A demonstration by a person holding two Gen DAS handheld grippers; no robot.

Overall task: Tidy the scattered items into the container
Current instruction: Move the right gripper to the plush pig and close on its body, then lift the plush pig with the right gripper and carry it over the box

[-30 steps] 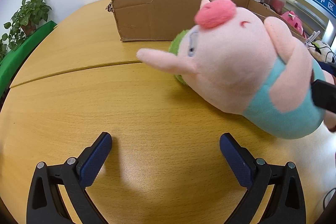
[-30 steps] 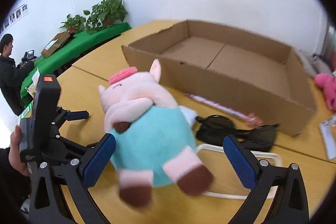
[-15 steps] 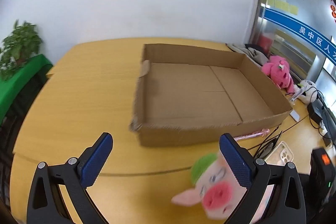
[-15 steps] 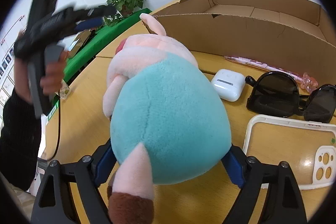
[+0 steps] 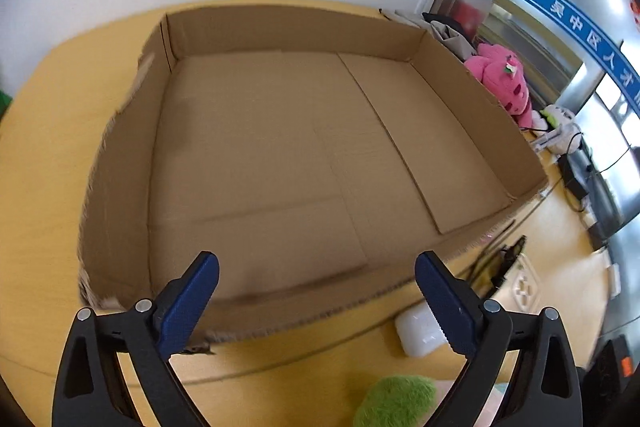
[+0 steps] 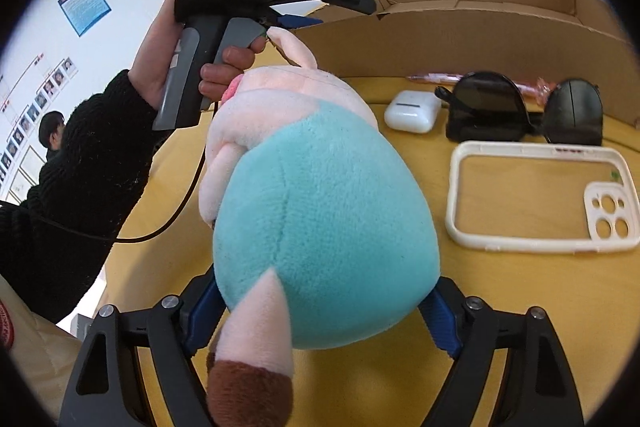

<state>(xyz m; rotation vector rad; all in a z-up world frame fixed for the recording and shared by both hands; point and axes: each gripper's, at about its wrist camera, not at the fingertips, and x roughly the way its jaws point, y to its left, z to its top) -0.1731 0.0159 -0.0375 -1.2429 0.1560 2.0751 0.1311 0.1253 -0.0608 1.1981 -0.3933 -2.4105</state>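
Note:
My right gripper (image 6: 320,311) is shut on the plush pig (image 6: 320,211), pink with a teal body, held above the table in front of the cardboard box (image 6: 460,31). My left gripper (image 5: 316,291) is open and empty, raised over the near wall of the box (image 5: 280,155), whose inside is bare. The left gripper also shows in the right wrist view (image 6: 296,21), above the pig's head. The pig's green cap (image 5: 396,403) shows at the bottom of the left wrist view.
On the table before the box lie a white earbud case (image 6: 412,111), black sunglasses (image 6: 520,115), a white phone case (image 6: 540,195) and a pink pen (image 6: 436,79). A pink plush (image 5: 504,79) sits beyond the box's right side.
My right gripper has closed on the pig and lifted it. My left gripper has risen from the table and moved forward over the box's near edge.

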